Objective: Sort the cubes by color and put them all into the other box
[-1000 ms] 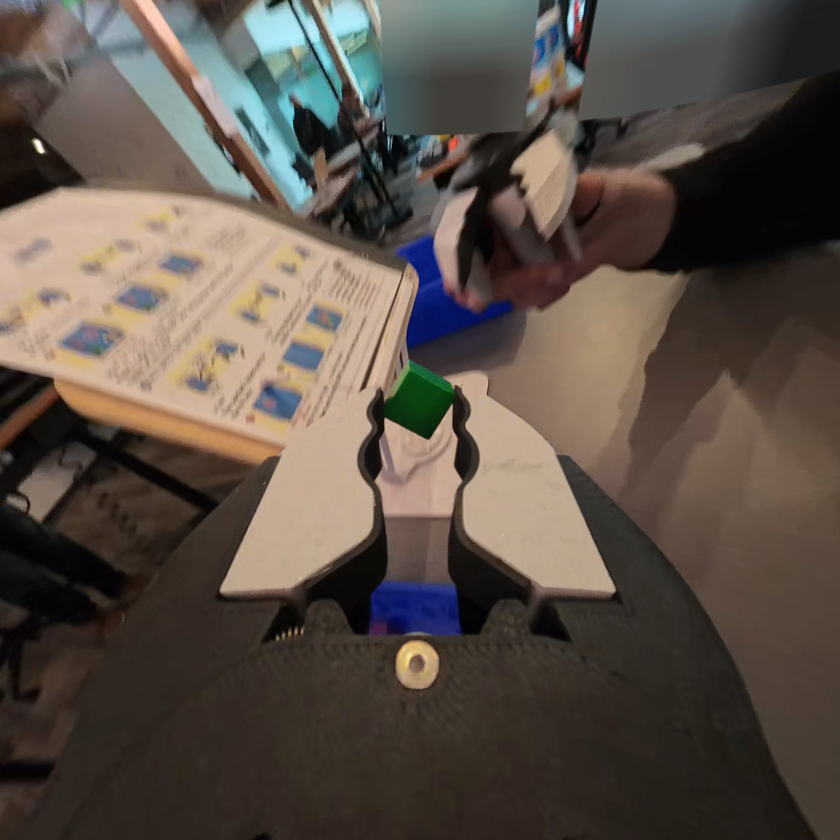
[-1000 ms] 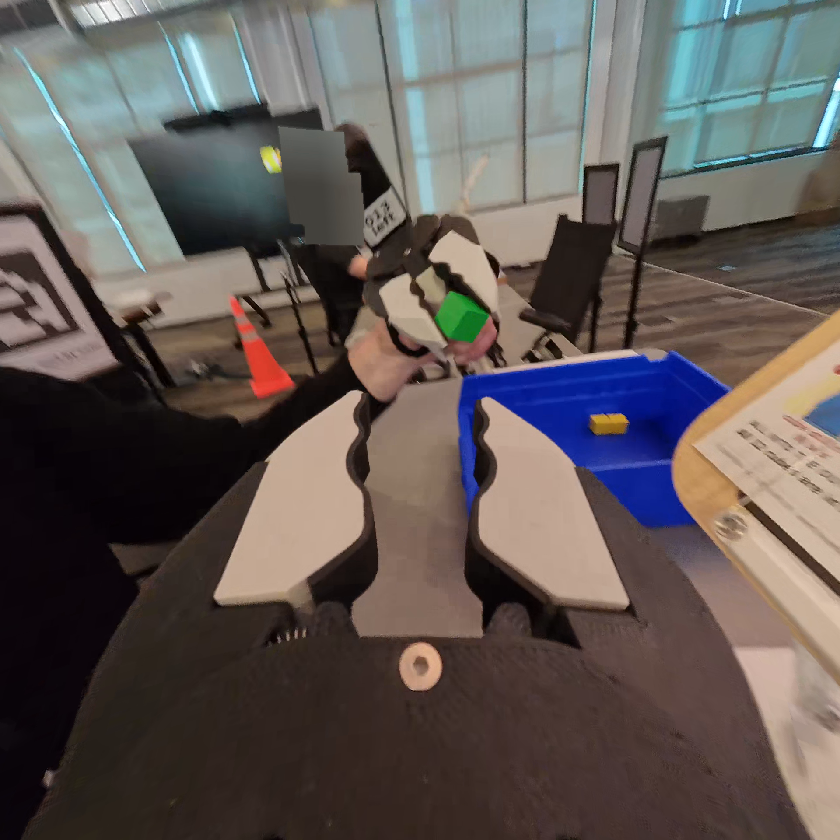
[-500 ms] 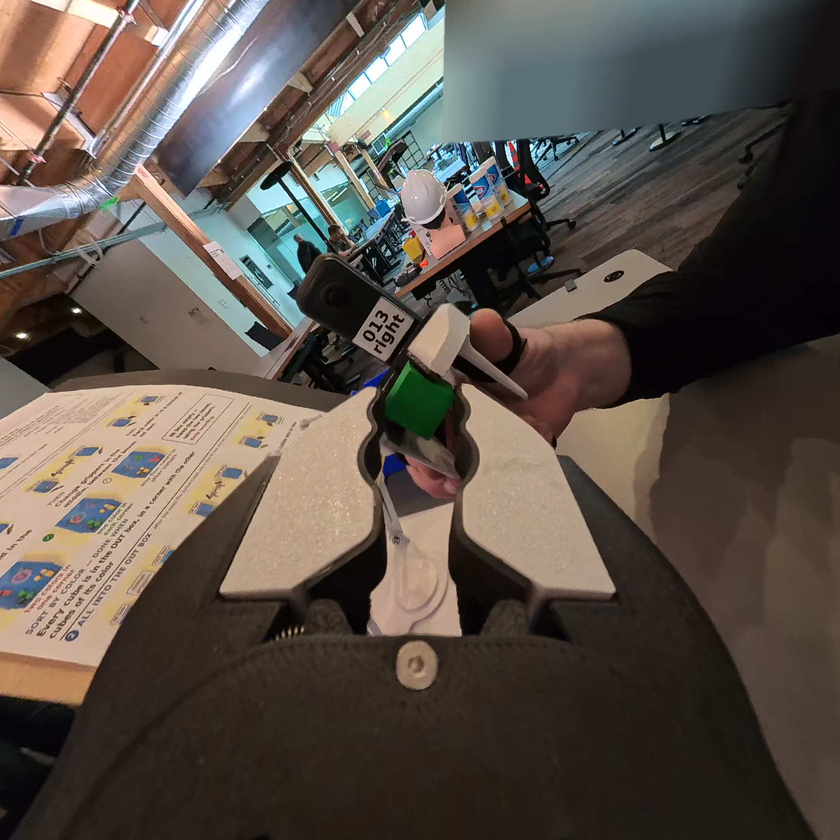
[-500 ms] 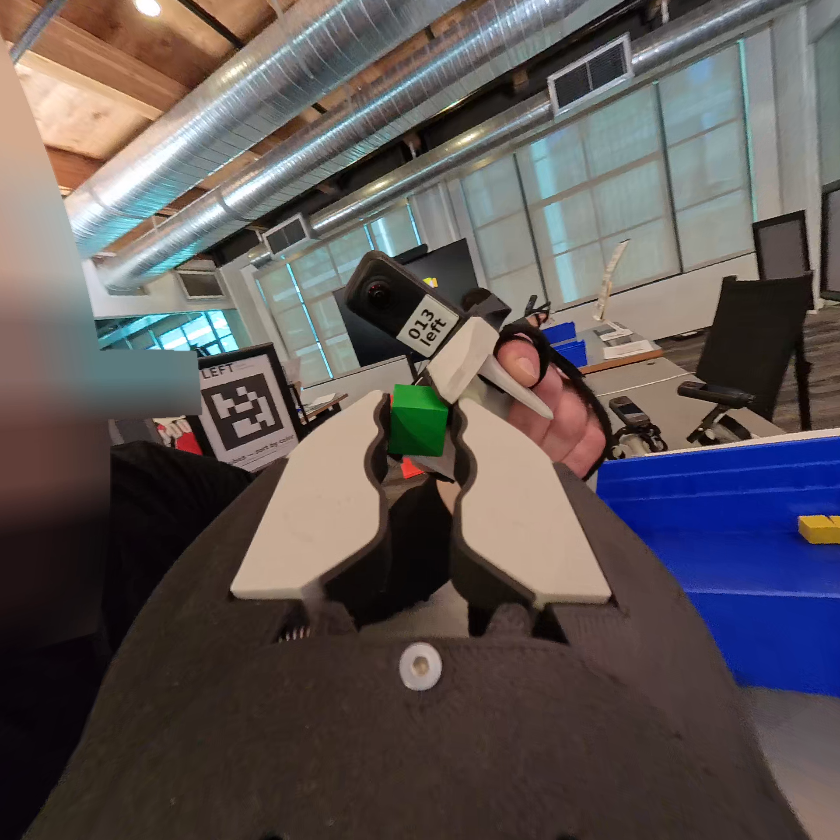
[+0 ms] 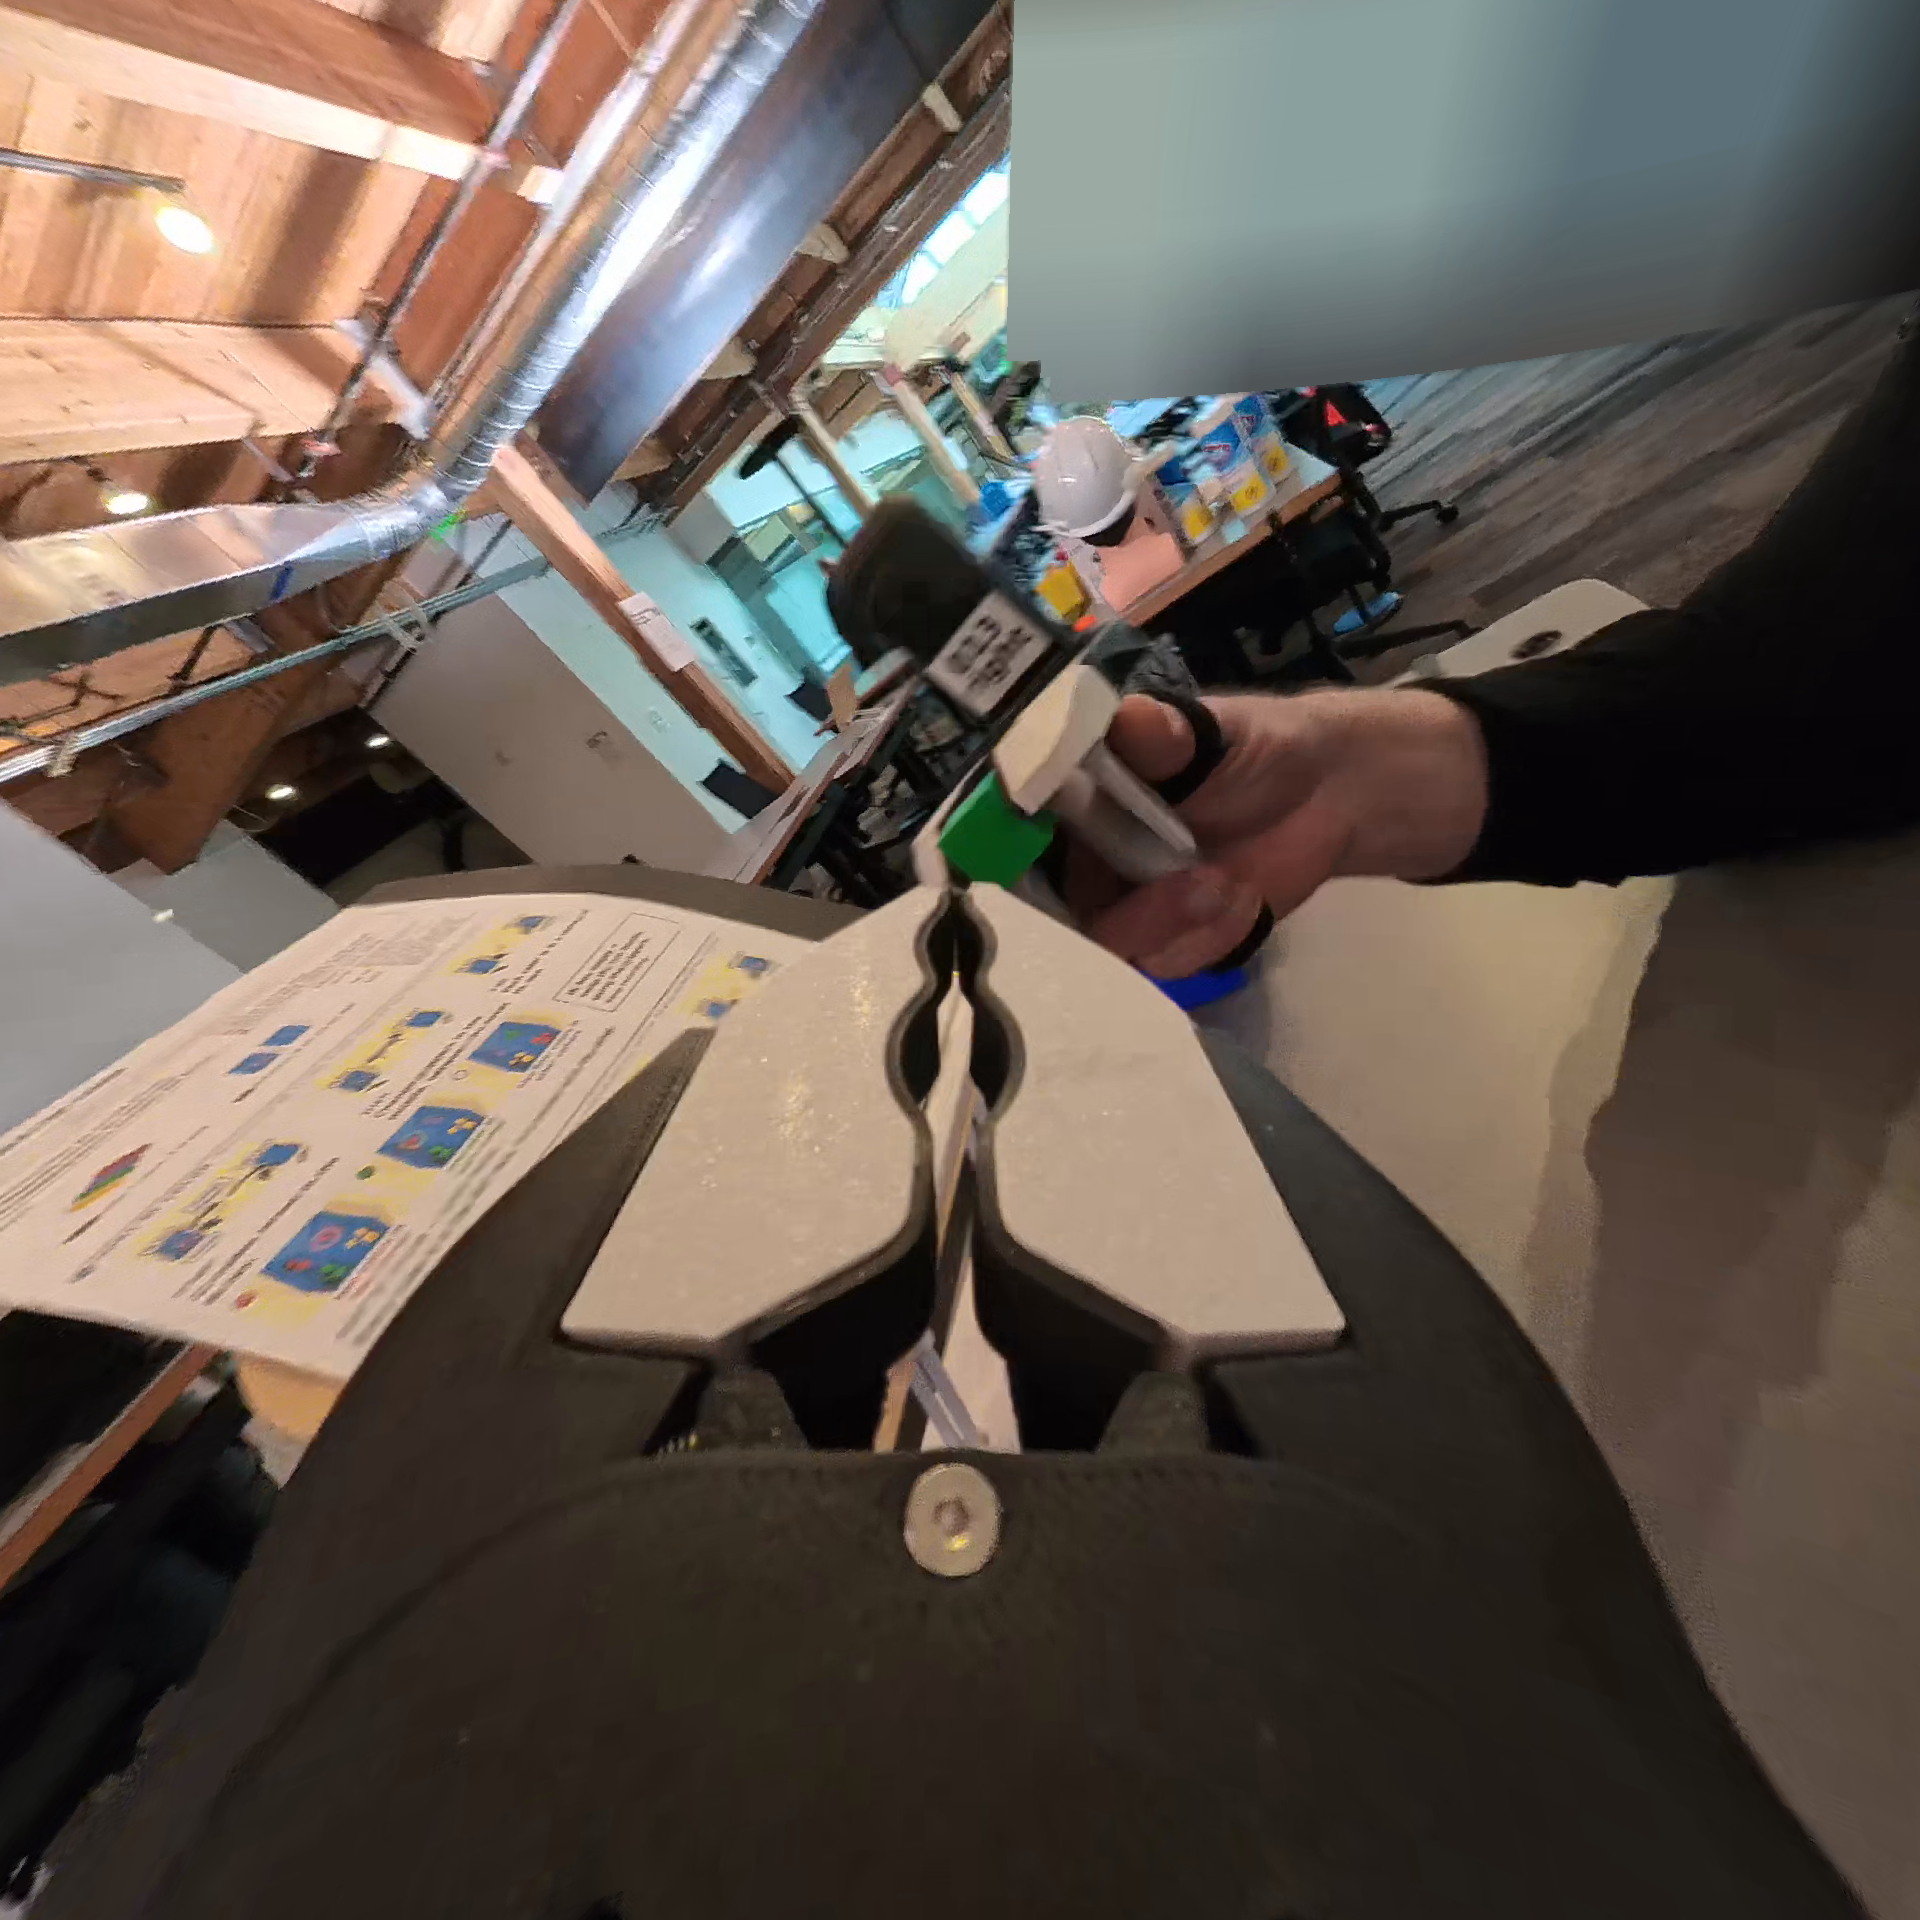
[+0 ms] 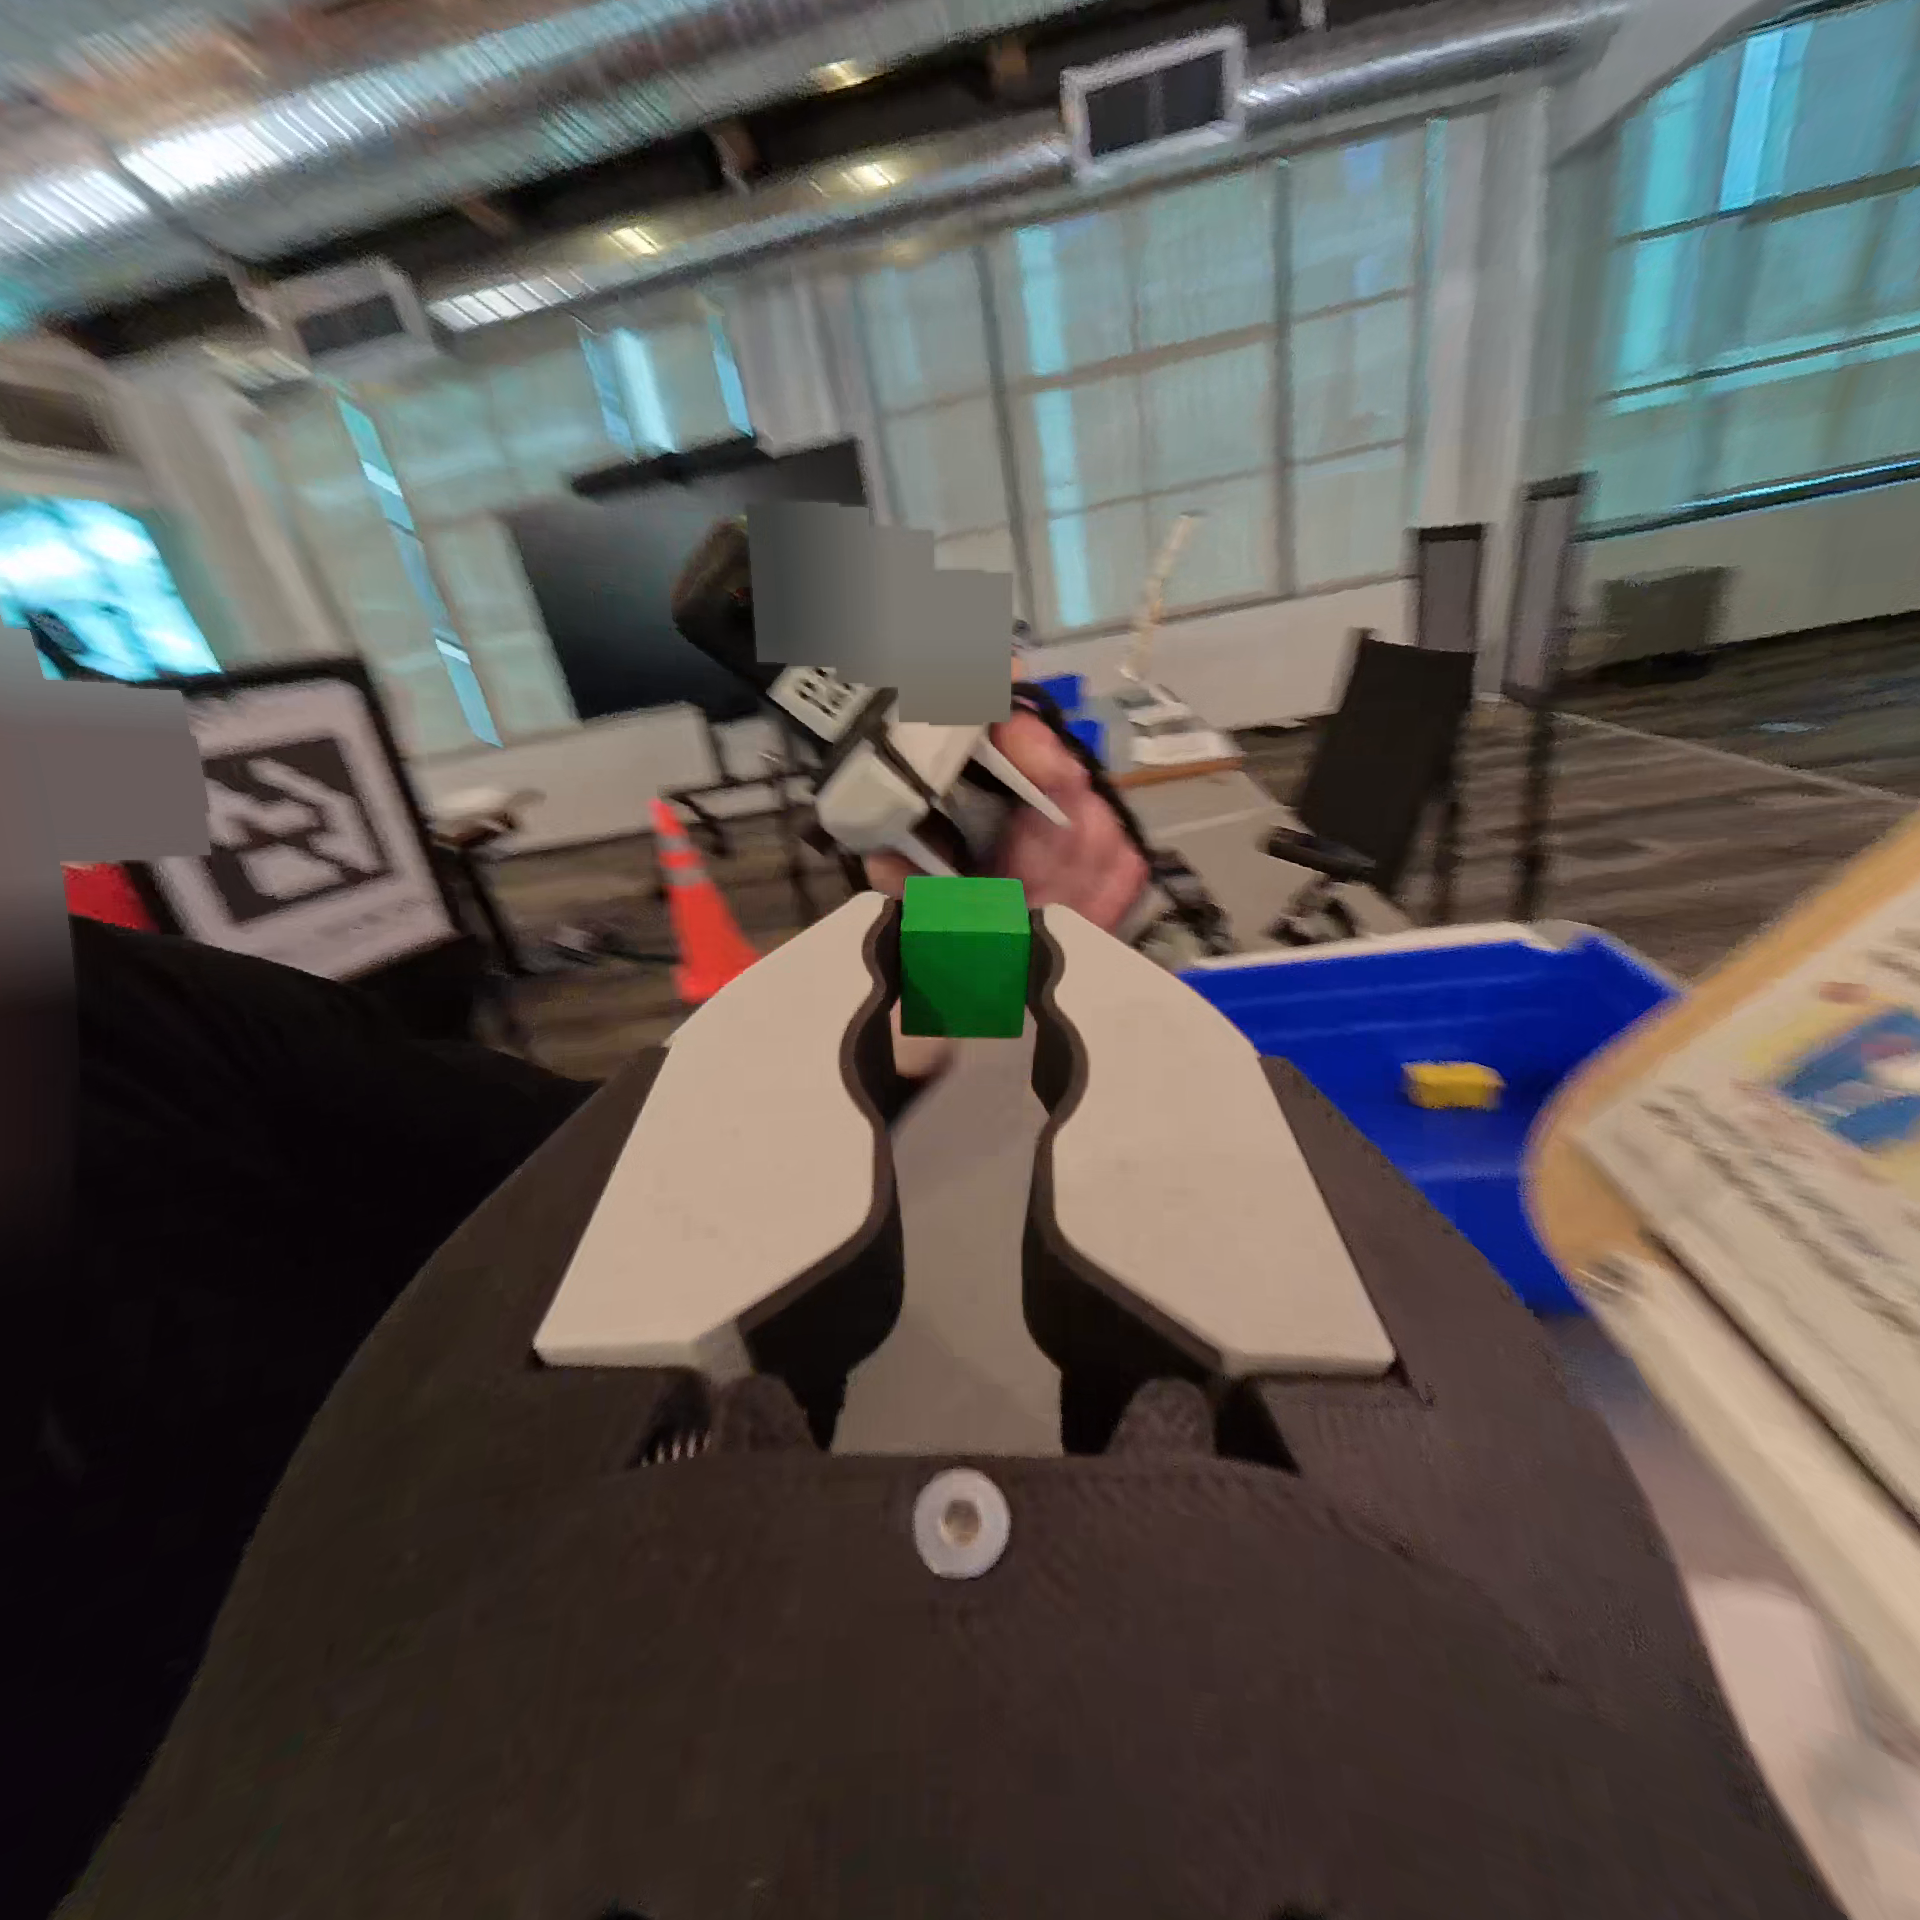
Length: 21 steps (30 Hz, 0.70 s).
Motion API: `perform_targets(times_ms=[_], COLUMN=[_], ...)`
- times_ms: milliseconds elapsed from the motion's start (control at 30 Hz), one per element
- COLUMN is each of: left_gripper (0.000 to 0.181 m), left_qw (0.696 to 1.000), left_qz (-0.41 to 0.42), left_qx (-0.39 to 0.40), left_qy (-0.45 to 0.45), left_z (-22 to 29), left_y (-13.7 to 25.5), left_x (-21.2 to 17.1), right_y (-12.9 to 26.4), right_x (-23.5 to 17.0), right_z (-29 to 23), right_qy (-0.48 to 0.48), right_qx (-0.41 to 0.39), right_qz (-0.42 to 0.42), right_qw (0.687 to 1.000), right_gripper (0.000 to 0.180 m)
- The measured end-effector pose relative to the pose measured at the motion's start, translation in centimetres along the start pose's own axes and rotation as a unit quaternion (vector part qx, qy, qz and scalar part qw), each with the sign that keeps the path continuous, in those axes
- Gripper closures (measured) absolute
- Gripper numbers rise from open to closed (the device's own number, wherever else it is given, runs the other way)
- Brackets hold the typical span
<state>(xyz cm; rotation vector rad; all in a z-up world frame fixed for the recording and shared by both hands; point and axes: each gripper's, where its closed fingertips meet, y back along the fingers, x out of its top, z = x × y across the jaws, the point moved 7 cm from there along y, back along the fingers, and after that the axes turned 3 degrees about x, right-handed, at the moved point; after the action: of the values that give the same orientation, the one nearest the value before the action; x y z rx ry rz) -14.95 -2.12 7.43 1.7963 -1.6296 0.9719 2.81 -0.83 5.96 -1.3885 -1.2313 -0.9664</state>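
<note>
The right gripper [image 6: 961, 935] is clamped on the green cube [image 6: 962, 956], held in the air between its fingertips. The left gripper [image 5: 954, 899] is closed with nothing in it, its fingers meeting at the tips just in front of the cube [image 5: 992, 840]. Only the right wrist view shows the blue box [image 6: 1351, 997] on the counter [image 5: 1455, 1039], with a yellow cube [image 6: 1449, 1084] inside. The left wrist view shows most of the instruction sheet [image 5: 343, 1101], and the right hand [image 5: 1288, 800] holding its gripper.

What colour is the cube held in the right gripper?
Green. The cube sits between the right gripper fingers, clearest in the right wrist view.
</note>
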Motion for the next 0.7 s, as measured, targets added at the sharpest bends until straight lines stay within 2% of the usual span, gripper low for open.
perform_targets(times_ms=[100, 167, 400, 500, 700], left_gripper=[0.181, 0.181, 0.181, 0.181, 0.181], left_qw=[0.999, 0.996, 0.99, 0.989, 0.985], left_qz=[-0.03, -0.052, -0.091, -0.107, -0.139], left_qx=[0.031, 0.072, 0.103, 0.106, 0.1], left_qy=[0.002, -0.011, -0.005, 0.0, 0.0], left_z=[-0.9, -1.5, -2.7, -2.8, -2.7], left_y=[1.3, 2.0, 2.3, 1.8, 0.9], left_x=[-0.2, -0.4, -1.6, -2.4, -4.0], right_y=[4.7, 8.7, 22.9, 27.5, 32.9], right_x=[1.5, 2.4, 3.5, 1.3, -2.8], right_z=[0.1, 0.1, 3.0, 5.6, 9.3], right_qy=[0.074, 0.119, 0.158, 0.119, 0.044], right_qx=[-0.121, -0.201, -0.438, -0.485, -0.517], right_qz=[-0.033, -0.054, -0.121, -0.17, -0.197], right_qw=[0.989, 0.971, 0.877, 0.85, 0.832], right_gripper=[0.157, 0.157, 0.157, 0.157, 0.157])
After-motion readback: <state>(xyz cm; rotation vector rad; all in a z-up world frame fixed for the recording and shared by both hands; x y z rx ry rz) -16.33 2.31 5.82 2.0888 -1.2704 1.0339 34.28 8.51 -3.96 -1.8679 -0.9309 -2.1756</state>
